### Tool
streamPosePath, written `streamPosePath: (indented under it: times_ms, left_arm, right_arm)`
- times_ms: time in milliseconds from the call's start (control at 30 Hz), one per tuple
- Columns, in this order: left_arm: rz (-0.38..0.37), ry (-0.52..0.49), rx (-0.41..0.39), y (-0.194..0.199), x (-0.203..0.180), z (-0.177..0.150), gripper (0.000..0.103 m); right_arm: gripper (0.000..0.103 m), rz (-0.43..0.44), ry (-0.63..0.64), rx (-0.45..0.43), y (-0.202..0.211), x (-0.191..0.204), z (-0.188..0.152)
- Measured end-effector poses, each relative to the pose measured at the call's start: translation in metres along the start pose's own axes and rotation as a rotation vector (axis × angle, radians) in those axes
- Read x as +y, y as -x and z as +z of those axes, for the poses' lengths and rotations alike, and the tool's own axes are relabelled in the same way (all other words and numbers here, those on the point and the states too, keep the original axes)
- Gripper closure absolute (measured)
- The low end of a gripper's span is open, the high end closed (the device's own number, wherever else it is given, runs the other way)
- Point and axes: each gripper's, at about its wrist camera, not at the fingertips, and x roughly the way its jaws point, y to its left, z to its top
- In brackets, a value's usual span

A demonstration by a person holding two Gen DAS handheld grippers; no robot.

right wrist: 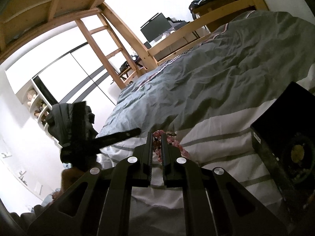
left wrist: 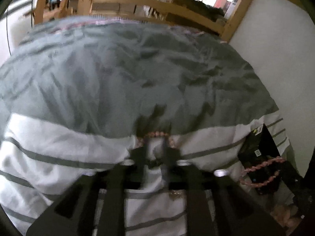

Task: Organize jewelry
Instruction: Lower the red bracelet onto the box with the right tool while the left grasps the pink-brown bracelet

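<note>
At the bottom centre of the right wrist view, the black right gripper (right wrist: 157, 137) has its jaws drawn narrow and clamped on a pink beaded strand (right wrist: 173, 142), whose glassy beads show between the fingertips and spill to the right of them over the white, grey-striped end of the bedcover (right wrist: 216, 137). At the right edge of that frame stands a black box (right wrist: 283, 118), with what appears to be a round dark dish of small items just below it. In the left wrist view, which is blurred by motion, the black left gripper (left wrist: 156, 143) at the lower centre has its jaws narrowly apart with a brownish-pink beaded bracelet (left wrist: 156, 134) looped across the fingertips. In the lower right a second pink bead strand (left wrist: 261, 172) drapes over the black box (left wrist: 256, 147). The grey quilt (left wrist: 137, 78) fills the middle, with a wooden bed frame (left wrist: 137, 2) along the top.
</note>
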Motion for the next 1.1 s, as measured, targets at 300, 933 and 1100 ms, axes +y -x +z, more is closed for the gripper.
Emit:
streamPosePath:
  times_ms: [300, 933, 1100]
  left_arm:
    - [0.082, 0.020, 0.109, -0.068, 0.020, -0.014, 0.038]
    - [0.029, 0.051, -0.055, 0.037, 0.018, 0.006, 0.095]
    - [0.003, 0.017, -0.068, 0.052, 0.000, 0.008, 0.095]
  right_arm:
    - [0.094, -0.003, 0.002, 0.018, -0.007, -0.003, -0.002]
    - [0.094, 0.014, 0.009, -0.031, 0.014, 0.005, 0.006]
    - [0.094, 0.011, 0.026, -0.050, 0.029, 0.011, 0.012]
